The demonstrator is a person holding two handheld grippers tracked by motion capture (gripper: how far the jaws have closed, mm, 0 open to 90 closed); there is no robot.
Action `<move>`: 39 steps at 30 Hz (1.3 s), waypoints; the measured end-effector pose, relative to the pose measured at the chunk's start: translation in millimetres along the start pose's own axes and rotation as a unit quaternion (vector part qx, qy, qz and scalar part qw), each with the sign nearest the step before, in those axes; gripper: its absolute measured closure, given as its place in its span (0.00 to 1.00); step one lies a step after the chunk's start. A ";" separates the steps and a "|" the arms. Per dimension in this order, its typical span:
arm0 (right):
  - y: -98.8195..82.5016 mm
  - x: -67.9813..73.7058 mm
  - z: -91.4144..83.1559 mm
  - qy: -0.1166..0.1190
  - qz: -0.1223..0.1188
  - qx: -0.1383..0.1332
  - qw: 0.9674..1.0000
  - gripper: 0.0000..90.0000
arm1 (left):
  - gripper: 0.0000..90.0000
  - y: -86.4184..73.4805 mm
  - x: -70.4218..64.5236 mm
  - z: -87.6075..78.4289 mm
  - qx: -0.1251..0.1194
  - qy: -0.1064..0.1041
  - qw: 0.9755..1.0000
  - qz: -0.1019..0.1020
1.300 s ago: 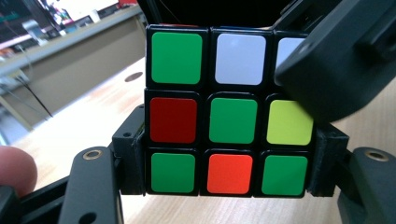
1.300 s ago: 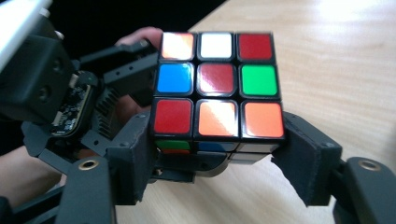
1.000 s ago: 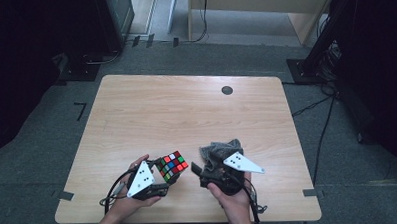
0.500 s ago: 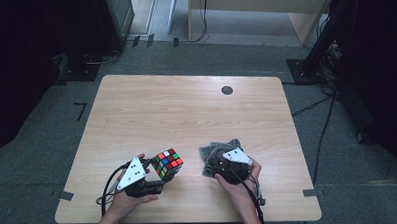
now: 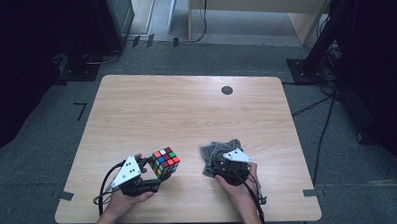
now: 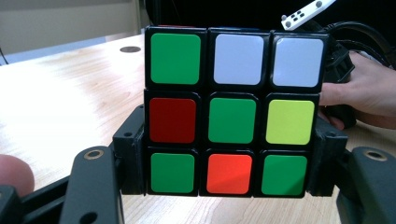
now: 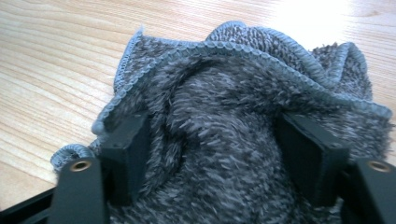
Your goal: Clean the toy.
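A scrambled Rubik's cube (image 5: 163, 163) hangs just above the wooden table (image 5: 186, 107) near its front edge, and my left gripper (image 5: 158, 177) is shut on its lower sides. In the left gripper view the cube (image 6: 231, 114) shows a green centre, and the left gripper (image 6: 229, 168) clamps its bottom row between both pads. To the right lies a crumpled grey cloth (image 5: 215, 149), with my right gripper (image 5: 223, 163) down on it. Its jaws have just been closing. The right gripper (image 7: 224, 154) has its pads sunk into a raised fold of the cloth (image 7: 233, 116).
A small round black grommet (image 5: 227, 90) sits in the table top at the far right. The person's right hand (image 6: 369, 93) shows behind the cube in the left gripper view. Bare wood spreads across the middle and far half of the table.
My right gripper has come down onto the grey cloth and its jaws have narrowed around a fold. The left gripper and cube have hardly moved.
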State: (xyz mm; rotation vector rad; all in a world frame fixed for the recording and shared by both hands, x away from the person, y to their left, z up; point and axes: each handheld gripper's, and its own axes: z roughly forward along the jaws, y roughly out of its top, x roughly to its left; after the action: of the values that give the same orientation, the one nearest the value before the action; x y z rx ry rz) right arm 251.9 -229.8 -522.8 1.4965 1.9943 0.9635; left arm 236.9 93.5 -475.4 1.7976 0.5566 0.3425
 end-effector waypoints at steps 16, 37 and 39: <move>10.9 6.5 -37.9 0.096 0.013 -0.092 0.991 0.80 | 0.37 -3.8 -9.2 6.7 0.031 -0.001 0.999 0.039; 33.8 67.1 -88.4 0.253 -0.014 -0.161 0.954 0.78 | 0.37 1.7 -35.1 15.3 0.043 -0.027 0.995 0.085; 35.6 77.1 -93.0 0.239 -0.043 -0.166 0.956 0.78 | 0.37 3.8 -35.0 12.6 0.034 -0.039 0.996 0.079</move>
State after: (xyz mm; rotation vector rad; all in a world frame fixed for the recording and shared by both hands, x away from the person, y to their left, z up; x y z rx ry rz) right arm 184.4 -174.3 -432.1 1.0514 2.0485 1.6490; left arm 214.5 63.7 -473.7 1.9168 0.3763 0.3622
